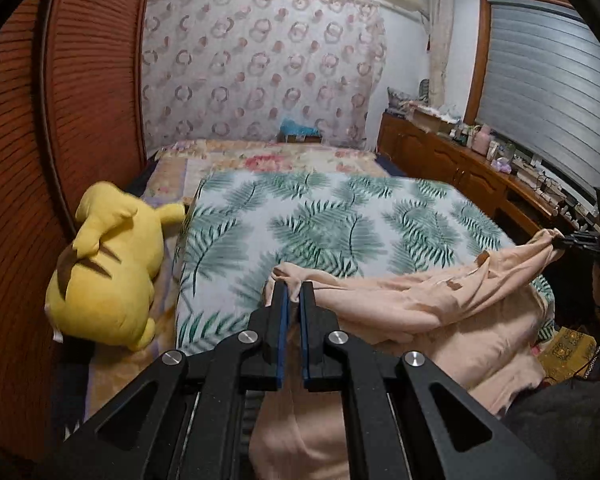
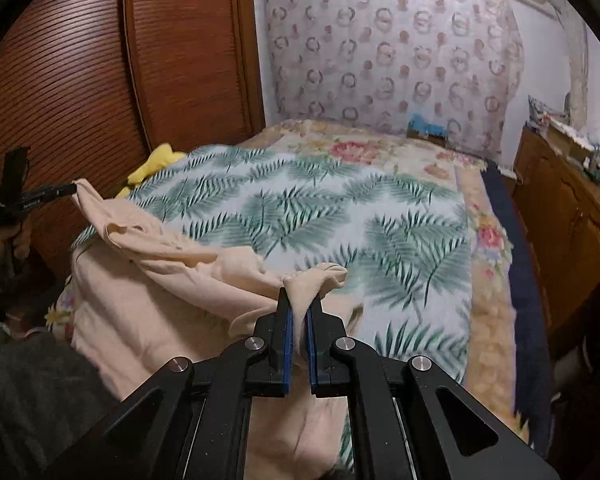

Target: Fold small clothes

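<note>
A: Where is the garment, starting from the big things?

B: A bed (image 1: 420,208) fills the room, spread with a palm-leaf blanket (image 1: 320,220). The peach garment (image 1: 400,304) hangs over the near end of that blanket, strung between the two claws, with its lower part draping down toward the person.

A: How will it handle?

B: Judging by the sag and the soft bunching, it is light, thin and limp, probably a stretchy knit. It has no stiffness, so it takes whatever shape it is dropped in. It is not fragile, but the fabric may slip if only a thin edge is pinched.

A: Where is the right place to take hold?

B: At two corners of one edge, well apart, so the cloth hangs flat between them. That is roughly how it is held now. The left claw (image 1: 293,286) is clenched on a gathered bit of fabric at one end. The right claw (image 2: 300,300) is clamped on a bunched corner at the other.

A: How does it look?

B: Plain pale peach, no print, wrinkled, with a rolled hem or neckline twisting along the stretched top edge. Whether it is a shirt or an undershirt cannot be told.

A: Anything smaller nearby?

B: A yellow plush toy (image 1: 108,268) lies beside the blanket, well clear of the cloth.
</note>
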`<state>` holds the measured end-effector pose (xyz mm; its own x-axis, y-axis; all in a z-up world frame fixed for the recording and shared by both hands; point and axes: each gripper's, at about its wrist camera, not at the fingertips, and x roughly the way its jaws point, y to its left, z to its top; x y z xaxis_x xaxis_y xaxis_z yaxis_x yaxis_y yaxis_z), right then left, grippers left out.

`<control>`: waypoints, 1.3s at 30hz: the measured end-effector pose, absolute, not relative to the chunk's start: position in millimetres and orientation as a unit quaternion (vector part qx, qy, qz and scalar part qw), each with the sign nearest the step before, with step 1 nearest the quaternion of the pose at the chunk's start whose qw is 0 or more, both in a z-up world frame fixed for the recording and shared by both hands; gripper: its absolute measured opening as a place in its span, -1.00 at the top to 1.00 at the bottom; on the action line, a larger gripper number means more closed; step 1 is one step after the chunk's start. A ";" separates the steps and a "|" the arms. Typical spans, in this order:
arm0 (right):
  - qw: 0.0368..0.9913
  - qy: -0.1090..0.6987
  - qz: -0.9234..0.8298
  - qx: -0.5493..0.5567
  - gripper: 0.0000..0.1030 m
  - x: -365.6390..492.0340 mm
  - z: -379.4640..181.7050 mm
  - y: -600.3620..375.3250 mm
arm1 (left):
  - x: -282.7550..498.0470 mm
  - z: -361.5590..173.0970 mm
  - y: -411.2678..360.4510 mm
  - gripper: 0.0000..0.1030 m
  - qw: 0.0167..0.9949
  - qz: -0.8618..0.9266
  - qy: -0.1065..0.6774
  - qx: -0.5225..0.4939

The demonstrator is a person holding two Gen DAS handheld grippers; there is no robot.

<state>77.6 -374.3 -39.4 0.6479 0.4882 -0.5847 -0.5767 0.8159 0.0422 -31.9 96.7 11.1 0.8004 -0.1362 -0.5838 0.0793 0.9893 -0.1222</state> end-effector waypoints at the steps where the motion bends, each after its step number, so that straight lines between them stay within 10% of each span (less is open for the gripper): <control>1: 0.902 0.307 0.294 -0.074 0.89 76.0 -43.3 -374.6 | -33.0 7.7 96.6 0.88 0.946 -0.057 0.316 -0.045; 8: 0.888 0.355 0.283 -0.074 0.89 81.8 -70.7 -368.4 | -34.5 -17.8 100.1 0.83 0.935 -0.047 0.347 -0.046; 18: 0.894 0.339 0.278 -0.089 0.66 85.7 -59.9 -359.2 | -9.5 -18.7 107.1 -0.46 0.939 -0.033 0.341 -0.031; 27: 0.903 0.329 0.257 -0.098 0.04 111.8 -73.0 -353.8 | 41.0 -34.0 115.2 -0.47 0.929 -0.021 0.369 -0.026; 39: 0.896 0.362 0.244 -0.080 0.03 161.2 -103.4 -341.4 | 75.1 -65.6 105.5 -0.47 0.903 -0.044 0.428 -0.009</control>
